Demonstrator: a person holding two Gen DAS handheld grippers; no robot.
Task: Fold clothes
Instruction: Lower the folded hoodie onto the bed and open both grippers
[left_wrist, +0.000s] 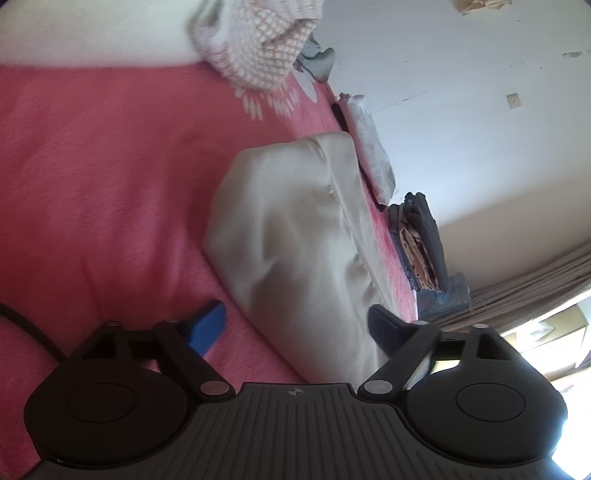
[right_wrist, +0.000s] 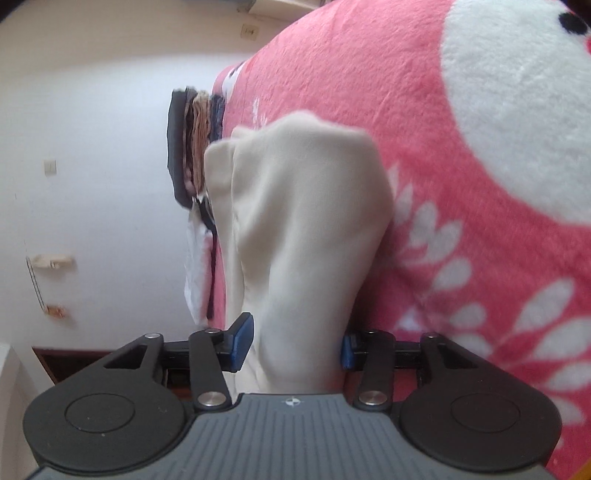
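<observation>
Left wrist view first: I see my left gripper (left_wrist: 295, 325) with its fingers (left_wrist: 208, 326) spread wide and released, one blue pad over the pink blanket (left_wrist: 92, 184), the other at the near edge of the cream garment (left_wrist: 288, 229), which lies loose between them without being pinched. Past the garment, along the bed's far edge, I see a white folded piece (left_wrist: 371, 147) and a stack of folded clothes (left_wrist: 421, 243). Farther off sits a white and pink knitted cloth (left_wrist: 258, 48) against the white wall (left_wrist: 461, 92).

On the right wrist view my right gripper (right_wrist: 291, 343) is grasping the same cream garment (right_wrist: 303, 229), with both blue pads pressed against the bunched fabric. Beyond it I see the folded stack (right_wrist: 192, 140) at the blanket's (right_wrist: 369, 74) edge.
</observation>
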